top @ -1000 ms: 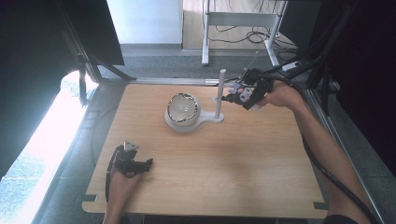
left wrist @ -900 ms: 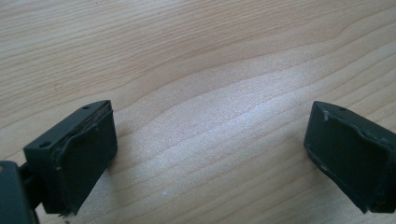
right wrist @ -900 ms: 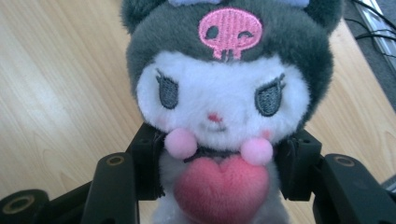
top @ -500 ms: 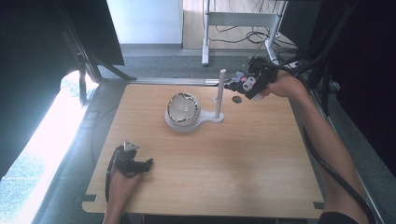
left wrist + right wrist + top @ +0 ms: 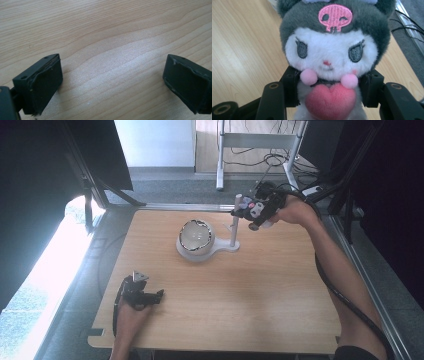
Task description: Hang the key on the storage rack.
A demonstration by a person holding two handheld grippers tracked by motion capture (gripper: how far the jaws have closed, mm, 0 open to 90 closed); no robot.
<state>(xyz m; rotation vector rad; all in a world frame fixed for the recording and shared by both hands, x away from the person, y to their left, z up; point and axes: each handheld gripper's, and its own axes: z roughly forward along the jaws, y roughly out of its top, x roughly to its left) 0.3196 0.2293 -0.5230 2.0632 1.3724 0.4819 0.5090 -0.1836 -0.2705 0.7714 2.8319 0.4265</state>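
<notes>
Right tongs (image 5: pixel 325 100) clamped on plush toy (image 5: pixel 328 50), held above surface (image 5: pixel 240 285) beside white stand's post (image 5: pixel 235 220). Left tongs (image 5: pixel 112 85) spread wide, w/ nothing between, resting low on surface.

plush toy (image 5: pixel 329 57) ears, legs cropped.

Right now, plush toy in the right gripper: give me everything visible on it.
The plush toy is soft fleece: white face, dark grey hood with an embroidered pink skull, stitched grey eyes, tiny pink nose, two pale pink pom-poms and a pink heart on its chest. It faces the right gripper's camera, upright in that view. The right gripper is shut on its body, jaws pressing both sides. In the high view it is held above the table's far right part, beside the top of the white post.
</notes>
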